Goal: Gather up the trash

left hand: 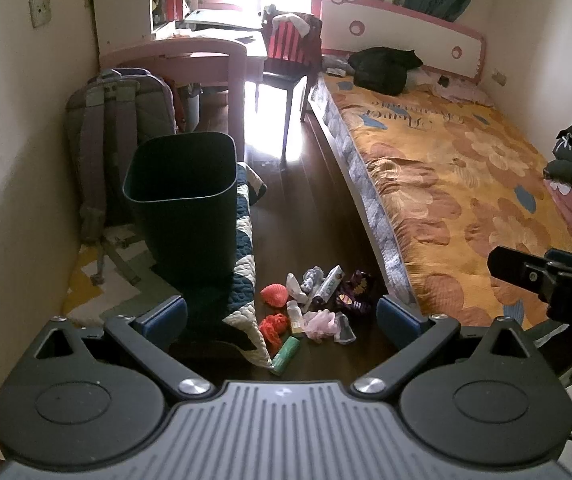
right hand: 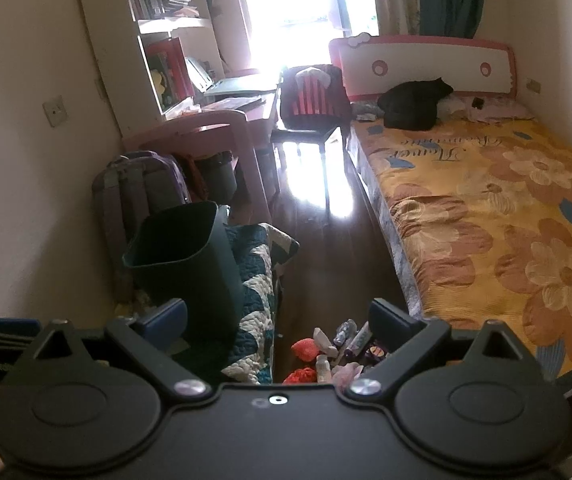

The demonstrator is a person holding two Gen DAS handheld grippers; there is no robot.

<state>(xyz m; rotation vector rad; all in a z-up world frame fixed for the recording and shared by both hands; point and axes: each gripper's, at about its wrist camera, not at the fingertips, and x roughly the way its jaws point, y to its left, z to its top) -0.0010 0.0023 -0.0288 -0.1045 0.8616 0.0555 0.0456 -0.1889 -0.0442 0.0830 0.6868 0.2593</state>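
A pile of trash [left hand: 312, 308] lies on the dark wood floor between the quilt and the bed: a red foam net [left hand: 274, 294], a red mesh wad [left hand: 274, 327], a green roll [left hand: 287, 354], a small bottle [left hand: 294, 314], wrappers and a purple packet [left hand: 356, 292]. The pile also shows in the right wrist view [right hand: 326, 354]. A dark green bin [left hand: 183, 196] stands upright on the quilt, left of the pile, and shows in the right wrist view [right hand: 183, 264]. My left gripper [left hand: 281, 320] is open and empty above the pile. My right gripper [right hand: 277, 326] is open and empty.
A patterned quilt [left hand: 245, 292] lies under the bin. A bed [left hand: 446, 184] with an orange flowered cover fills the right. A grey backpack [left hand: 113, 136] leans on the left wall. A pink desk [left hand: 189, 56] and a chair [left hand: 290, 60] stand at the back.
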